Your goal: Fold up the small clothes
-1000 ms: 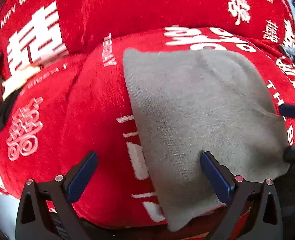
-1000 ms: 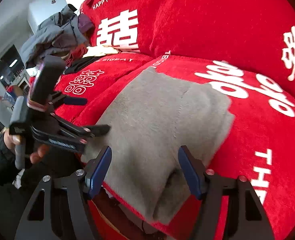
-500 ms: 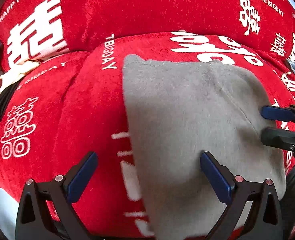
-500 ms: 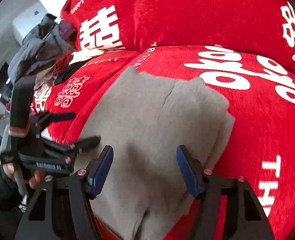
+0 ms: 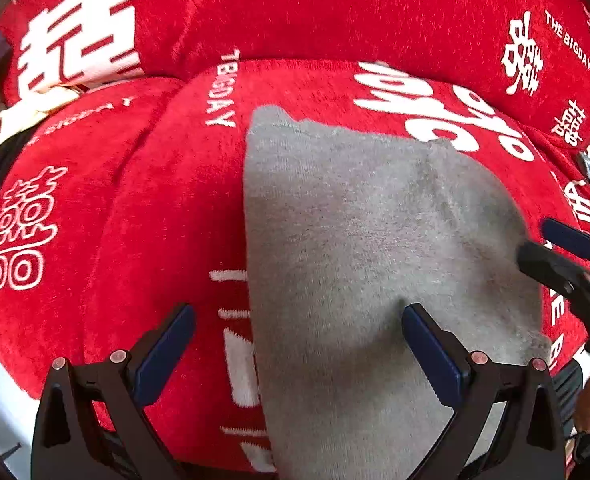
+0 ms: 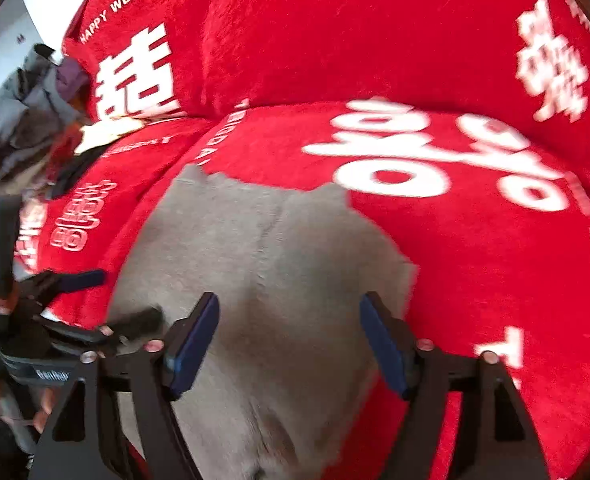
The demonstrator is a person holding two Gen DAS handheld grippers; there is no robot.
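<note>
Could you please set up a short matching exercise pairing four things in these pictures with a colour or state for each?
Column one:
1. small garment
2. sofa cover
3. left tongs
4. pile of clothes

Column two:
A. red with white lettering
B. open, empty, over the left edge of the grey cloth
C. grey, spread flat on the seat
D. heaped at the far left end

Pairs: 1-C, 2-A, 3-B, 4-D
</note>
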